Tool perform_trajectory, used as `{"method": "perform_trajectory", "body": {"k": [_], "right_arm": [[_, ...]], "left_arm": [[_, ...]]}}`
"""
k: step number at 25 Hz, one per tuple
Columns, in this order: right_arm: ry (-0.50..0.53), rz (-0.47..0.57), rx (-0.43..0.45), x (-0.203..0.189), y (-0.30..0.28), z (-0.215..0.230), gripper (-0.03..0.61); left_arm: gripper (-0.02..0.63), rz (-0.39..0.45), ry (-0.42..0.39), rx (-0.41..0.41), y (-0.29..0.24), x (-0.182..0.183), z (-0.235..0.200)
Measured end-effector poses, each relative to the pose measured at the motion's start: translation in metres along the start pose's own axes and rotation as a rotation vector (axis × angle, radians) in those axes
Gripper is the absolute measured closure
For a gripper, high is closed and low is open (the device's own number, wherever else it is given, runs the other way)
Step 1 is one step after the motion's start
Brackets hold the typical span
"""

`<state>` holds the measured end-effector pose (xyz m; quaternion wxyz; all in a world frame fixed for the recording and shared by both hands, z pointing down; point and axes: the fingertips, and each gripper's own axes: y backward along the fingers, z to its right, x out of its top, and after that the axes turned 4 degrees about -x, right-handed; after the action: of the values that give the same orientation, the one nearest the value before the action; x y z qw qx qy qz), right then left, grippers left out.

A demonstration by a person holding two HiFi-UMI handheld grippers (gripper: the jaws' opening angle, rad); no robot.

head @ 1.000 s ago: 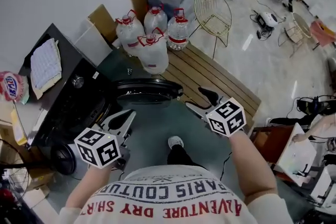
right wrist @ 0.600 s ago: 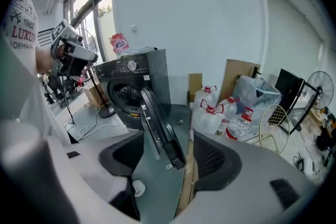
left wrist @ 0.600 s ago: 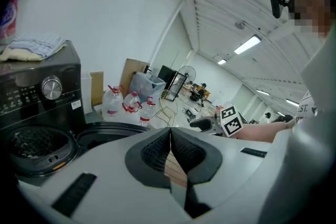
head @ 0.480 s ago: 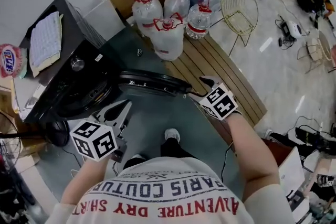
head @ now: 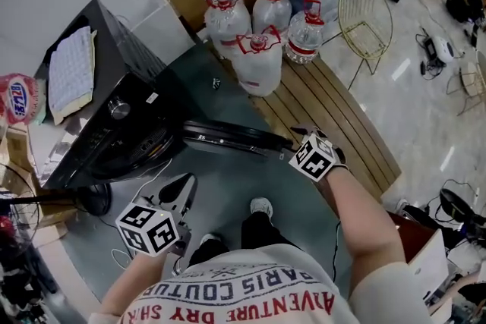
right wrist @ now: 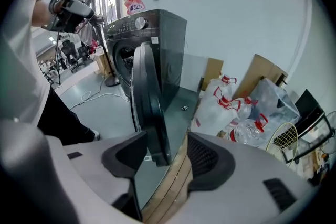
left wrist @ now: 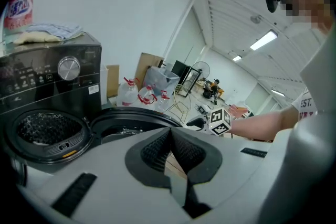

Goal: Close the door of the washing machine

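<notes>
Standing open near the middle of the head view, the round black glass-fronted door point(head: 228, 139) of the dark front-loading washing machine point(head: 114, 114) is seen edge-on. Its hinged end meets the cabinet at nine o'clock and its free end points to three o'clock. The perforated metal drum point(head: 140, 152) lies uncovered, so the closing has not yet been done.

The right tongs point(head: 298, 140) sit at that free end. In the right gripper view the door point(right wrist: 149, 107) runs up between the two pads, and the right tongs point(right wrist: 167, 149) have just been closing. They are spread with a gap on one side, not pinching it. Taking the rim here, far from the hinge, probably gives the easiest swing and lets either pad push.

The left tongs point(head: 182, 190) hang at seven o'clock from the door with the pads pressed together on nothing. The left gripper view shows the left tongs point(left wrist: 170, 139) looking at the drum point(left wrist: 44, 131) and the door's inner face point(left wrist: 131, 122). They are on the side the door must swing toward and may have to move clear.

At twelve o'clock stand four clear plastic water jugs point(head: 258, 57) with red caps. Pale wooden slats point(head: 334, 110) run from one to four o'clock, and a grey floor mat point(head: 228, 186) lies underfoot.
</notes>
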<state>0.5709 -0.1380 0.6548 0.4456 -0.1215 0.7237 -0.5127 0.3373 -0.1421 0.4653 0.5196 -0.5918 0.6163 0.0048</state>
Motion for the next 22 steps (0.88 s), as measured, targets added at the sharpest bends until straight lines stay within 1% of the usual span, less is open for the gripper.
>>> {"method": "perform_trajectory", "body": {"k": [2, 6, 8, 11, 14, 17, 22], "right_arm": [[0.016, -0.014, 0.012, -0.004, -0.01, 0.001, 0.351], [0.035, -0.05, 0.051, -0.011, -0.028, 0.001, 0.385], [0.053, -0.061, 0.065, -0.011, -0.034, -0.002, 0.405], [0.12, -0.076, 0.074, -0.012, -0.04, -0.008, 0.449], [0.174, -0.084, 0.084, -0.009, -0.044, -0.011, 0.493], [0.183, -0.087, 0.095, -0.008, -0.045, -0.013, 0.497], [0.168, -0.094, 0.108, -0.009, -0.043, -0.017, 0.499]], "left_arm": [[0.586, -0.006, 0.019, 0.014, 0.0, -0.005, -0.005], [0.586, -0.001, 0.107, 0.034, 0.0, -0.011, -0.019], [0.586, 0.002, 0.13, 0.051, 0.0, -0.015, -0.026], [0.586, -0.001, 0.159, 0.079, 0.002, -0.021, -0.036], [0.586, 0.016, 0.184, 0.096, 0.004, -0.02, -0.044], [0.586, 0.033, 0.197, 0.107, 0.007, -0.02, -0.049], [0.586, 0.043, 0.208, 0.129, 0.013, -0.027, -0.054]]}}
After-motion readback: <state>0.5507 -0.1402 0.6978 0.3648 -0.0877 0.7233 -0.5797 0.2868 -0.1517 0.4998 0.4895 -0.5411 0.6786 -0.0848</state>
